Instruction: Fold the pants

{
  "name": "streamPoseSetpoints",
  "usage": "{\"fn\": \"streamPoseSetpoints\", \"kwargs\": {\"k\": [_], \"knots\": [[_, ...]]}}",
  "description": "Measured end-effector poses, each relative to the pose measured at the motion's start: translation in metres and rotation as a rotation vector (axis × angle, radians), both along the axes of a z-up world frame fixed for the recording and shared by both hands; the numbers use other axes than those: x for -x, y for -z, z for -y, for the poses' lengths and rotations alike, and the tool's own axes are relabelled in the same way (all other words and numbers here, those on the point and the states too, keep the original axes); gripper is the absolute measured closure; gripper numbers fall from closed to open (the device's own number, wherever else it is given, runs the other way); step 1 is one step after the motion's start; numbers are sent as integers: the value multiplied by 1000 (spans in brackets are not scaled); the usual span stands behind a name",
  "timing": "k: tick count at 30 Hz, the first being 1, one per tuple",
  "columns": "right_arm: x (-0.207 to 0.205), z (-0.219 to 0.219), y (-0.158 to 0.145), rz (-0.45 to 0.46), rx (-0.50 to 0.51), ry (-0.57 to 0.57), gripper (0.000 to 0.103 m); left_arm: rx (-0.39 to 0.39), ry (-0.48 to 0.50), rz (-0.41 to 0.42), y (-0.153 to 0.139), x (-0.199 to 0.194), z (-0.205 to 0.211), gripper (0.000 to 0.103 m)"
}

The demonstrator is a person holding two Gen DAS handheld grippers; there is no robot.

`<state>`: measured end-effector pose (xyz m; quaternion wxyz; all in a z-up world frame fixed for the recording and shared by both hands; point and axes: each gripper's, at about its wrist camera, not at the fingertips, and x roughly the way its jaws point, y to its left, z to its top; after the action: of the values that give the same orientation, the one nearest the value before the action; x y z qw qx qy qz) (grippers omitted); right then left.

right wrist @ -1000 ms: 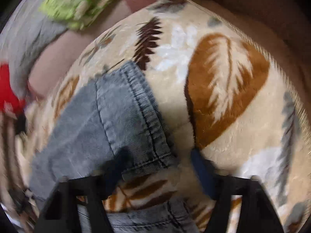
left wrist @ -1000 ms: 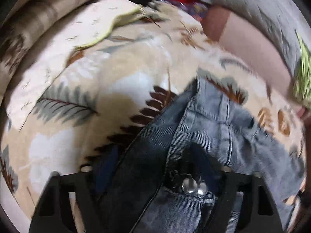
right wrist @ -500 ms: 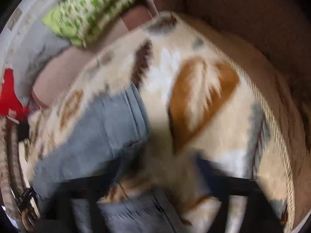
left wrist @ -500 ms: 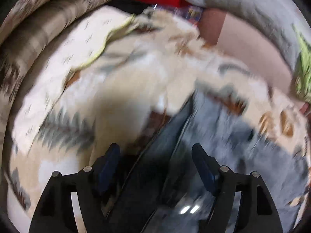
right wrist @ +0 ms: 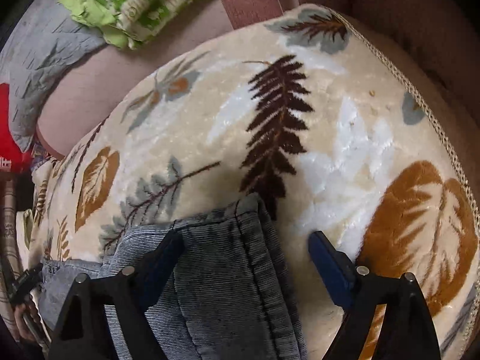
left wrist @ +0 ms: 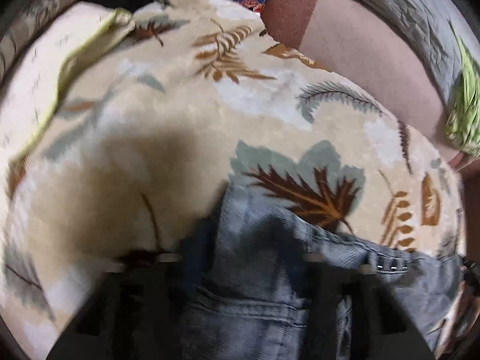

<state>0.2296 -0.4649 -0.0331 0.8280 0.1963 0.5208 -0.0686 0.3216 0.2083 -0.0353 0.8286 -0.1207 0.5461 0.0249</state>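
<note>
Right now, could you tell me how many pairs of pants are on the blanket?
1: the denim pants lie on the leaf-print blanket, under both tongs. More may be hidden out of view.

My right gripper has just been closing a bit but my jaws are wide apart, with the folded edge of the jeans sitting loose between them. They're lying on a leaf-print blanket, and a green patterned cloth is way off at the top.
</note>
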Motion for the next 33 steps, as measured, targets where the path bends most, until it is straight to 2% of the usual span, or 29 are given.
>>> {"fn": "streamPoseSetpoints", "kwargs": {"k": [1,2,5,8,10,11,12,14,15,17,18,19,20,23,25,29,31,33], "knots": [[2,1,-3,-2,-5,-1,24,23,-7,-1,-2,-1,-5,91],[2,4,-5,-2,-18,-1,26,57,-17,2,-4,-2,-10,91],[5,10,-16,22,-53,8,25,91,-1,5,-3,-3,-13,87],[5,10,-17,21,-85,4,25,88,27,3,-1,-5,-4,73],[4,10,-12,-3,-76,5,25,115,27,6,0,-6,-2,56],[4,11,-8,-11,-88,13,25,130,31,8,1,-7,-1,54],[4,12,-7,-13,-97,19,24,111,34,11,2,-8,2,55],[4,11,-8,-4,-98,11,24,23,49,-2,5,-13,10,90],[2,9,-9,-10,-94,-4,24,2,53,-13,7,-15,12,100],[0,4,-9,-26,-64,-22,31,-11,48,-12,7,-16,13,101],[-1,3,-9,-30,-51,-32,40,-19,47,-10,7,-15,13,101],[-2,1,-8,-35,-36,-37,56,-28,38,-7,6,-15,13,101],[-4,0,-8,-49,-2,-40,67,-27,29,-2,4,-14,11,101],[-6,-1,-11,-46,27,-45,83,-28,-21,44,-9,-12,5,101],[-2,-1,-23,-11,60,-26,84,-28,-69,103,-25,-7,-1,101],[20,-2,-63,151,116,24,84,-30,-127,261,-62,19,-7,101],[27,-7,-65,180,143,44,81,-36,-105,277,-58,20,-3,100],[19,-7,-43,108,161,33,67,-61,-124,225,-38,13,-3,97]]}}
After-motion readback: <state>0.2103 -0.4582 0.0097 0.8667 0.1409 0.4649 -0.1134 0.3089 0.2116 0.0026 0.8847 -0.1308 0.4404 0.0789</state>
